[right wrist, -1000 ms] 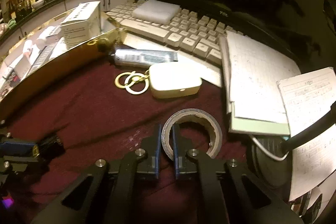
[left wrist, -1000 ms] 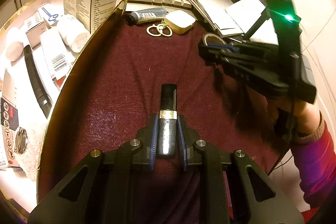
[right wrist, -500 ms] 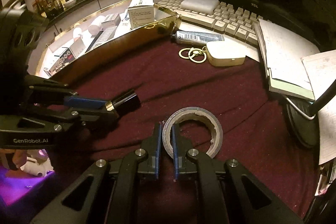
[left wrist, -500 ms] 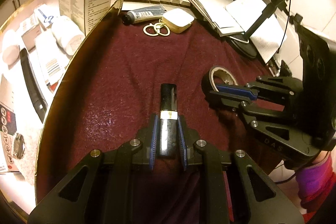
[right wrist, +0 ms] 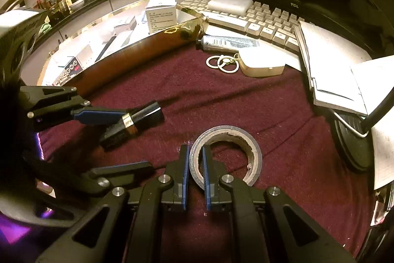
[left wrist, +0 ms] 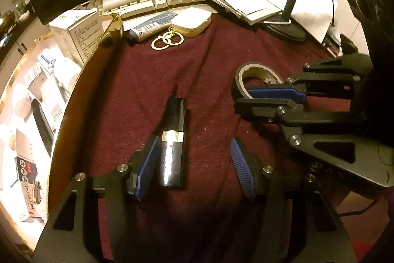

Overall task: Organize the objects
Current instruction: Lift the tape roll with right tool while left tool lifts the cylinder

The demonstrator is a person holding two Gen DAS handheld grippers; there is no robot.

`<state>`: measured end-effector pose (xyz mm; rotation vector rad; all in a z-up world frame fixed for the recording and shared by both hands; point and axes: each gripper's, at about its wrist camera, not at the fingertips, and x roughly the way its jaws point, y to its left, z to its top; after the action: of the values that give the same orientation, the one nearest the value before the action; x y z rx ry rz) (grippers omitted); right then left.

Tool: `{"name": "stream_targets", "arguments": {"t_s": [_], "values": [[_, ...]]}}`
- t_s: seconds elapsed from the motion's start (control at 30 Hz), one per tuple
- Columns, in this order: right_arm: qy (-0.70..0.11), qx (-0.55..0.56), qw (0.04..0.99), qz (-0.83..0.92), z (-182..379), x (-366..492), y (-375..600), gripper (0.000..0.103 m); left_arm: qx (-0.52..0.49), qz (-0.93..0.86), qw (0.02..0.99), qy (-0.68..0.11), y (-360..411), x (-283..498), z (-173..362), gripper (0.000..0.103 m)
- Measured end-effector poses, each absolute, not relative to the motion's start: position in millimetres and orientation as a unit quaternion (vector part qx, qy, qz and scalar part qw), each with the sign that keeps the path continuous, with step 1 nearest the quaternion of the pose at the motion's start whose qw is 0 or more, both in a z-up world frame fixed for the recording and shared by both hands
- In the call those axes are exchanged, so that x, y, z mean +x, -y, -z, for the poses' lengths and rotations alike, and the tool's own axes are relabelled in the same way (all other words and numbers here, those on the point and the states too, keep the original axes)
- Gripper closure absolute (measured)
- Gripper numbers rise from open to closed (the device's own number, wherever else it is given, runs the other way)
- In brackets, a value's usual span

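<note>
Two changes stand out against the frames a moment earlier: the left gripper [left wrist: 194, 162], which was clamped on the black tube [left wrist: 172, 147] with a gold band, has just been opening its fingers, and the right gripper [right wrist: 195, 176] with its roll of tape [right wrist: 227, 154] now sits much closer to the left one than it did a second ago. The black tube lies flat on the maroon cloth [left wrist: 209, 61] over the desk, still between the spread blue fingers [left wrist: 147, 164], close beside the left one, with a clear gap to the right one; whether the left one touches it I cannot tell. The right gripper's fingers are closed on the wall of the tape roll, one inside the ring and one outside, and the roll rests on the cloth. At the left of the cloth a gold-edged tray [right wrist: 138, 51] holds white boxes, a pale bottle and a dark flat item, with a tall white carton [right wrist: 161, 16] at its far corner. Beyond the cloth lie a grey tube [right wrist: 229, 43], a white case [right wrist: 262, 63] on key rings [right wrist: 222, 63], a keyboard [right wrist: 261, 19] and stacked papers [right wrist: 330, 65].
</note>
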<state>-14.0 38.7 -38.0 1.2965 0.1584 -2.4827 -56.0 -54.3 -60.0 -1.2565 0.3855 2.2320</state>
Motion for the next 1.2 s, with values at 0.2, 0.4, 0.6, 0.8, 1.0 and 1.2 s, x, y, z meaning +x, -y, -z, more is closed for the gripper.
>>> {"name": "stream_targets", "arguments": {"t_s": [0.2, 0.4, 0.6, 0.8, 1.0, 1.2], "values": [[-0.056, 0.455, 0.168, 0.873, 38.0, -13.8, -38.7, 0.094, -0.468, -0.834, 0.266, -0.119, 69.3, -58.7, 57.4, 0.074], [-0.056, 0.453, 0.167, 0.874, 37.1, -12.3, -38.4, 0.094, -0.473, -0.835, 0.268, -0.081, 91.6, -56.5, 56.0, 0.086], [-0.052, 0.442, 0.167, 0.88, 32.1, -6.5, -37.5, 0.095, -0.479, -0.831, 0.274, -0.062, 101.7, -48.5, 54.1, 0.086], [-0.052, 0.438, 0.165, 0.882, 30.0, -6.4, -33.9, 0.095, -0.485, -0.828, 0.271, -0.082, 94.3, -51.3, 53.6, 0.086], [-0.05, 0.437, 0.165, 0.883, 29.3, -5.8, -32.3, 0.095, -0.471, -0.837, 0.26, -0.104, 87.9, -46.6, 54.8, 0.086], [-0.052, 0.426, 0.164, 0.888, 21.4, -1.4, -33.7, 0.095, -0.468, -0.837, 0.279, -0.047, 104.5, -45.8, 49.1, 0.086]]}}
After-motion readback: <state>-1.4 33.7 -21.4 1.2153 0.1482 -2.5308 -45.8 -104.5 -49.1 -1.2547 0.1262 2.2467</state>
